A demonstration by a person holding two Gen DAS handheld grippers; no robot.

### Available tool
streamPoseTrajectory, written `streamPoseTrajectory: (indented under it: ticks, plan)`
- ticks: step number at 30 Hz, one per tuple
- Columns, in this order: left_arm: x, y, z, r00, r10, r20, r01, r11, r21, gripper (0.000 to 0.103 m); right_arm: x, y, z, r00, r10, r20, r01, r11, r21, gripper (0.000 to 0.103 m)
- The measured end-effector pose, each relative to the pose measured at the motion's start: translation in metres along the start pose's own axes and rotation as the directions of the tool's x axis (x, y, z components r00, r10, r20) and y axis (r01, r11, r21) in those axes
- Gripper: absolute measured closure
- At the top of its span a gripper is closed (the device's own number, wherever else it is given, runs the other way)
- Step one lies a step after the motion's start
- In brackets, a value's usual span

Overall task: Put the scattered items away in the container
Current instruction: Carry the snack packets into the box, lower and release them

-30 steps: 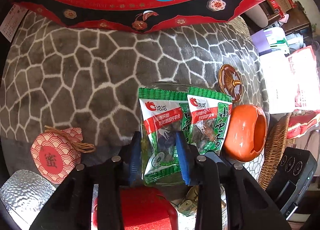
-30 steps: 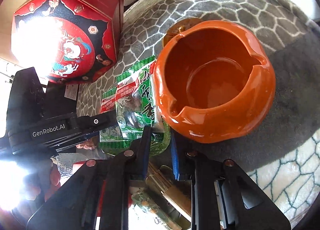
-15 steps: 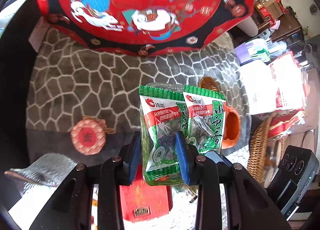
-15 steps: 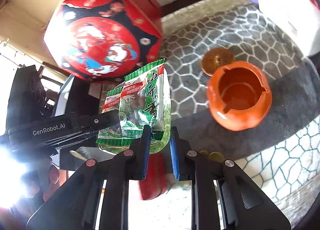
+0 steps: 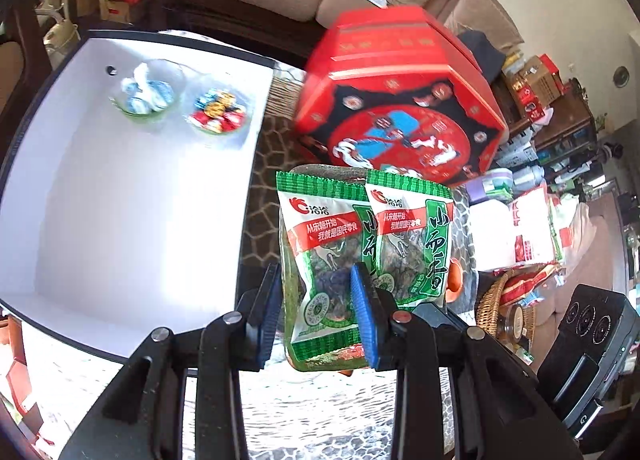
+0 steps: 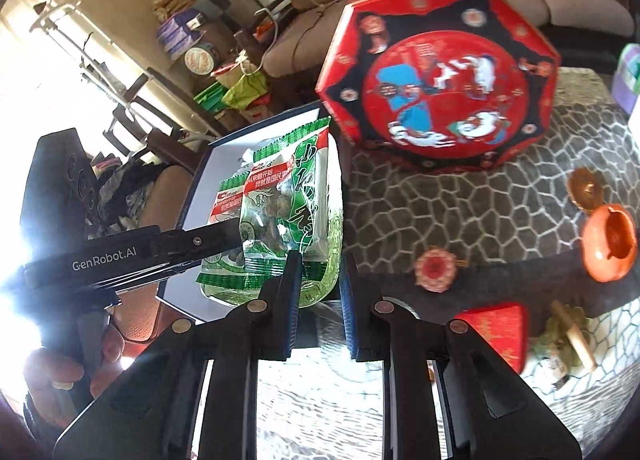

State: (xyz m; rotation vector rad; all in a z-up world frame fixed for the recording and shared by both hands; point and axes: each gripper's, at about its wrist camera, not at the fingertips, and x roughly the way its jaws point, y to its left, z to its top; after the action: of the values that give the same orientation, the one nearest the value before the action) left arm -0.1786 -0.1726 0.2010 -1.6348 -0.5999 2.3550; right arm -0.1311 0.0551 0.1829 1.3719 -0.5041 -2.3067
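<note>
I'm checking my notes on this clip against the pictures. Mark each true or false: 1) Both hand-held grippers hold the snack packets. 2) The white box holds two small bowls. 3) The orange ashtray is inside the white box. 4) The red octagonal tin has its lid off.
1) True: the left hand-held gripper and the right hand-held gripper both pinch the green snack packets.
2) True: two small bowls of wrapped sweets sit in the white box.
3) False: the orange ashtray stands on the patterned mat.
4) False: the red octagonal tin is shut.
</note>
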Motion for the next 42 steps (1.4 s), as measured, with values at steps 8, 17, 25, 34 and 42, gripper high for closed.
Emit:
streamPoseTrajectory:
  ticks: [8,17,25,34,42]
  plan:
    - [-0.005,0.116,0.035,0.999,0.050,0.003,-0.050,0.995,-0.091,0.069,0.102,0.068,-0.003,0.995,-0.002,-0.096,0.000,1.000,-0.013,0.086]
    - [0.054,0.188,0.047,0.995,0.037,-0.089,-0.052,0.985,-0.164,0.069,0.183,0.066,-0.015,0.976,-0.088,-0.199,0.094,0.995,0.022,0.085]
    - [0.085,0.187,0.052,0.984,0.087,-0.153,-0.103,0.990,-0.101,0.069,0.219,0.083,-0.013,0.881,-0.328,-0.341,0.282,0.943,-0.178,0.084]
    - [0.124,0.194,0.052,0.937,0.134,-0.323,-0.173,0.980,-0.094,0.069,0.258,0.086,-0.029,0.751,-0.448,-0.486,0.319,0.889,-0.327,0.098]
    - [0.136,0.183,0.051,0.937,0.116,-0.329,-0.157,0.983,-0.101,0.069,0.192,0.101,-0.005,0.816,-0.481,-0.321,0.312,0.834,-0.455,0.088]
